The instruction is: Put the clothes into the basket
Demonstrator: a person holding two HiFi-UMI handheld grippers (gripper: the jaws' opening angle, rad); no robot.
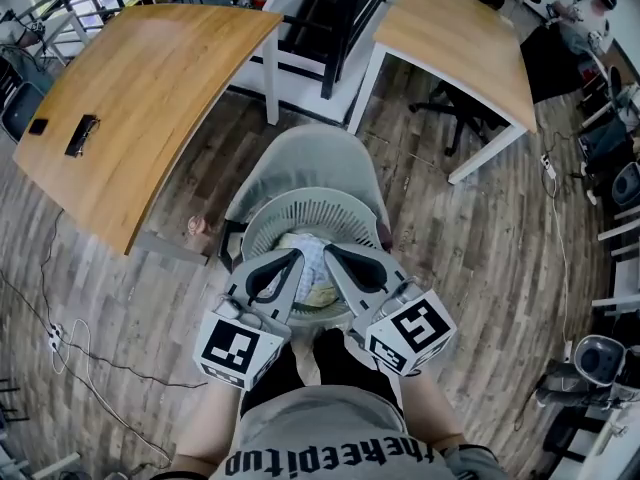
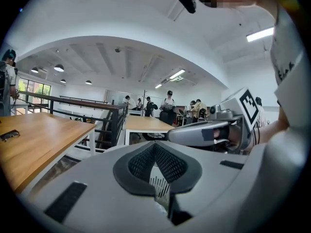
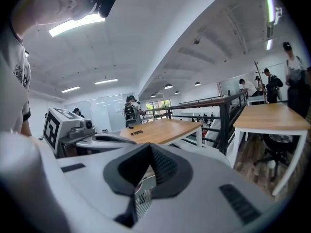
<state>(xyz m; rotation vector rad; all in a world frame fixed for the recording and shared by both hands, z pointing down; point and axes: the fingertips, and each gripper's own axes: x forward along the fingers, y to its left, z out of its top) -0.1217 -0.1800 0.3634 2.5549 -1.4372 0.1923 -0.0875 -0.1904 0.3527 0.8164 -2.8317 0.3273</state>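
A white slatted basket (image 1: 312, 211) rests on a grey chair (image 1: 300, 158) just in front of me. Clothes lie inside it: a pale checked piece (image 1: 306, 251) and a yellowish piece (image 1: 322, 294). My left gripper (image 1: 297, 256) and right gripper (image 1: 330, 252) hover side by side over the basket's near half, tips almost touching, both shut and holding nothing. In the left gripper view the pads (image 2: 155, 155) meet, basket slats (image 2: 158, 186) show below them, and the right gripper (image 2: 204, 132) sits alongside. In the right gripper view the jaws (image 3: 148, 154) are likewise together above the slats (image 3: 143, 199).
A large wooden table (image 1: 140, 88) stands at the left with a small dark device (image 1: 81, 135) on it. A second table (image 1: 455, 38) is at the back right, with a black office chair (image 1: 465, 108) beneath it. Cables (image 1: 70, 343) trail across the floor. People stand far off.
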